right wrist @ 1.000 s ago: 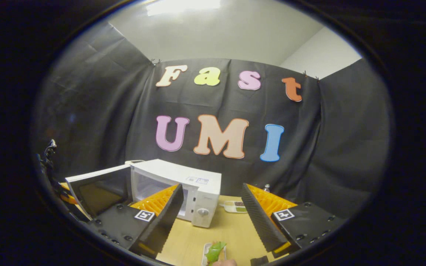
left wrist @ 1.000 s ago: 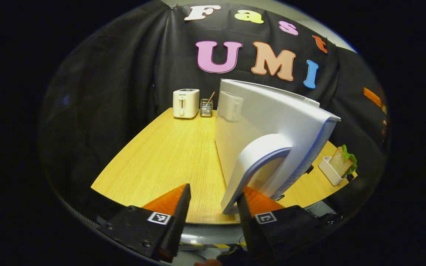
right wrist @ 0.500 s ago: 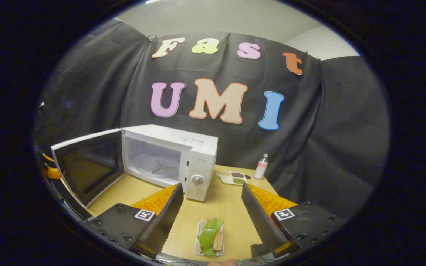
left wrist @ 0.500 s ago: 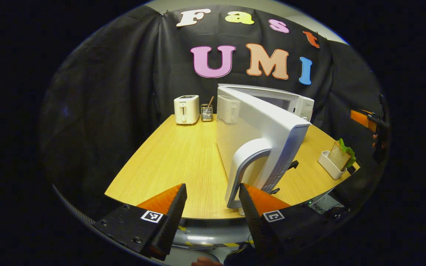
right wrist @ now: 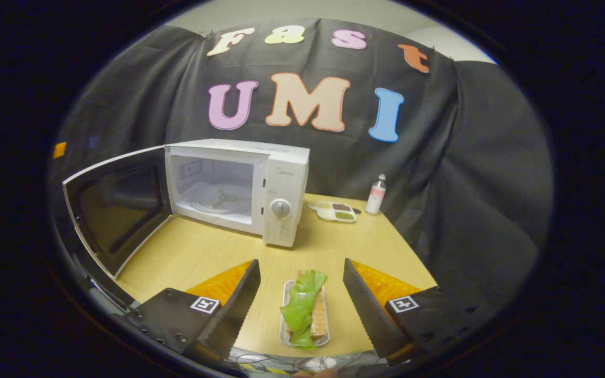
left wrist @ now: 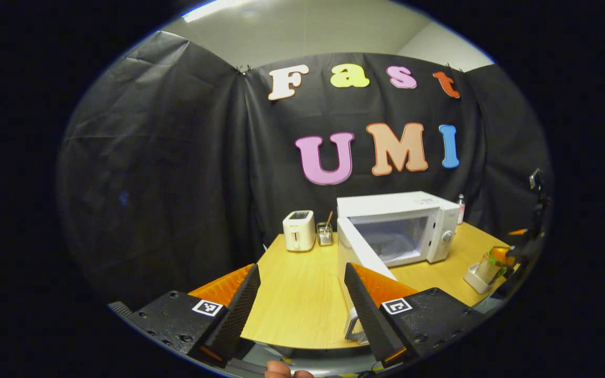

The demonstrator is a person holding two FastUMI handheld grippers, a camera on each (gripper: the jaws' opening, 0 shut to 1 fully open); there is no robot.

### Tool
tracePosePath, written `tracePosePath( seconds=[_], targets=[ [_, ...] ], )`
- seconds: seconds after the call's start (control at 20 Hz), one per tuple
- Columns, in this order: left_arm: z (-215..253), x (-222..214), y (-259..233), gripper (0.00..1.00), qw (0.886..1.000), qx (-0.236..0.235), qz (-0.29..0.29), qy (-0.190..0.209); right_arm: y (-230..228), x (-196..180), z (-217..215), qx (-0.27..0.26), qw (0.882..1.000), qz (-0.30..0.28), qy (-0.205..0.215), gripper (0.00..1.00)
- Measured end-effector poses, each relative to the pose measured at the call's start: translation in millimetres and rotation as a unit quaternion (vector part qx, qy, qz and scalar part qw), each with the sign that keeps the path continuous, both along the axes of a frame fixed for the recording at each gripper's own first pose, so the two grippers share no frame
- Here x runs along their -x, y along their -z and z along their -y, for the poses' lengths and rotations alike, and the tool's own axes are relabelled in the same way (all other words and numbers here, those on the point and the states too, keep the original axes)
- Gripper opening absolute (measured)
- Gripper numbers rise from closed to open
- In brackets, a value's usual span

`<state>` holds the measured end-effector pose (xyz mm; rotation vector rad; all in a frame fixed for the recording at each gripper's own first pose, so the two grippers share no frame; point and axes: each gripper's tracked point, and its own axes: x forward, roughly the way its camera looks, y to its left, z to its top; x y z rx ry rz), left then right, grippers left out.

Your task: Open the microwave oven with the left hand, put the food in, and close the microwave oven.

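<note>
1. Wooden table [right wrist: 202,252] inside a black-draped booth.
2. Right gripper [right wrist: 301,302] spread wide, empty, straddling the sandwich tray [right wrist: 305,312]; long axis pointing ahead.
3. Beyond, ahead-left: microwave [right wrist: 239,184], door [right wrist: 113,210] swung open.
4. Left gripper [left wrist: 301,299] spread, now backed well off the door; right gripper lowered closer to the food.

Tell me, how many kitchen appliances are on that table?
2. A microwave stands mid-table with its door swung open, and a small toaster sits by the wall to its left. More could be hidden behind the microwave.
</note>
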<state>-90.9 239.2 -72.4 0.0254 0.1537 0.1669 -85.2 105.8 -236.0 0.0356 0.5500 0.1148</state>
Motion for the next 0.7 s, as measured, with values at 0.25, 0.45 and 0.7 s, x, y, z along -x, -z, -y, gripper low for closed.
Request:
tracePosePath(
  seconds=[0.25, 0.45, 0.7],
  targets=[
    [18.2, -7.8, -87.4, 0.92, 0.993, 0.007, 0.112, -0.019, 46.4, 8.4, 5.6, -0.004, 0.999, -0.05, 0.015, 1.0],
    [56.4, -12.1, -97.5, 0.93, 0.993, 0.02, 0.119, 0.021, 75.3, 15.1, 2.4, 0.009, 0.997, -0.075, 0.003, 0.98],
    [67.7, -15.6, -95.8, 0.95, 0.992, 0.034, 0.118, 0.036, 82.1, 17.6, 4.2, 0.017, 0.996, -0.084, -0.001, 0.75]
  ],
)
